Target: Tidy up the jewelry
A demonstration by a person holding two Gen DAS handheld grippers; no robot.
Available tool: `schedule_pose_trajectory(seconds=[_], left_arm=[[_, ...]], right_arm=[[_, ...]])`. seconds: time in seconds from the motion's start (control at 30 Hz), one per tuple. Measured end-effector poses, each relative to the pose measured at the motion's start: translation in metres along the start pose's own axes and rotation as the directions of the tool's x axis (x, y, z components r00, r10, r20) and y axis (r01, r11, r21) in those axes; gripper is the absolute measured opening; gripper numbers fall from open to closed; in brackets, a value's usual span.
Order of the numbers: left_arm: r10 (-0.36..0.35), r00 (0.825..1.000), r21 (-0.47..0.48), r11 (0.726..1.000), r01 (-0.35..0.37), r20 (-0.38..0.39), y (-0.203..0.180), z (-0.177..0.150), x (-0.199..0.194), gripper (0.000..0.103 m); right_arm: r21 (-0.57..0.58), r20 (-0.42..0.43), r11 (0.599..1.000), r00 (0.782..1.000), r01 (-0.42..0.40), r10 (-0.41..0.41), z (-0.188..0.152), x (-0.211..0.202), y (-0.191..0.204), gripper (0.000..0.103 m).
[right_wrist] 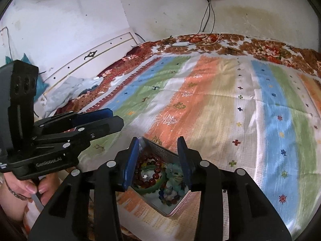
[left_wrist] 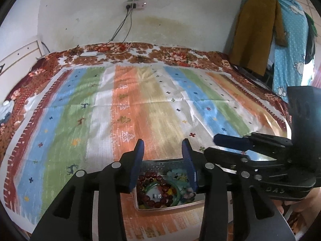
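A shallow metal tin (left_wrist: 140, 205) lies on the striped mat near the front edge. It holds a dark red bead bracelet (left_wrist: 152, 180), a green bangle (left_wrist: 176, 197) and pale blue-green beads (left_wrist: 177, 173). My left gripper (left_wrist: 163, 146) is open and empty, held above the tin. My right gripper (right_wrist: 158, 143) is open and empty above the same tin (right_wrist: 180, 202), where the red bracelet (right_wrist: 151, 180), green bangle (right_wrist: 152, 189) and blue-green beads (right_wrist: 172, 170) show. The right gripper also shows at the right of the left wrist view (left_wrist: 218, 142), the left gripper at the left of the right wrist view (right_wrist: 114, 117).
The striped mat (left_wrist: 140, 104) covers a bed with a floral sheet (left_wrist: 172, 55). A white headboard (right_wrist: 90, 60) and crumpled cloth (right_wrist: 68, 90) are at the left. Cables (left_wrist: 120, 28) hang from a wall socket. Hanging cloths (left_wrist: 284, 40) stand at the right.
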State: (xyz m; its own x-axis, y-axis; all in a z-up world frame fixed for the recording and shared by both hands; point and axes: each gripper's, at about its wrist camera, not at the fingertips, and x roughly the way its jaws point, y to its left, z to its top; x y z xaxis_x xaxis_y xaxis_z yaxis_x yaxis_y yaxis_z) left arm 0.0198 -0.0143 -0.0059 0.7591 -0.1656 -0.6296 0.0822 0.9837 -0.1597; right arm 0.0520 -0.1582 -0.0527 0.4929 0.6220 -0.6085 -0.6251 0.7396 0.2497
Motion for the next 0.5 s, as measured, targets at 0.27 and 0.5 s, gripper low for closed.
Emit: schedule_pose_trajectory(seconds=[0.27, 0.5], left_arm=[[0.039, 0.999, -0.065, 0.997, -0.040, -0.029, 0.012, -0.003, -0.002, 0.055], [0.026, 0.999, -0.052, 0.998, -0.027, -0.023, 0.007, -0.012, -0.017, 0.076]], right_arm=[[0.037, 0.044, 0.999, 0.999, 0.016, -0.018, -0.002, -0.015, -0.007, 0.057], [0.024, 0.056, 0.998, 0.997, 0.050, -0.052, -0.007, -0.025, -0.008, 0.070]])
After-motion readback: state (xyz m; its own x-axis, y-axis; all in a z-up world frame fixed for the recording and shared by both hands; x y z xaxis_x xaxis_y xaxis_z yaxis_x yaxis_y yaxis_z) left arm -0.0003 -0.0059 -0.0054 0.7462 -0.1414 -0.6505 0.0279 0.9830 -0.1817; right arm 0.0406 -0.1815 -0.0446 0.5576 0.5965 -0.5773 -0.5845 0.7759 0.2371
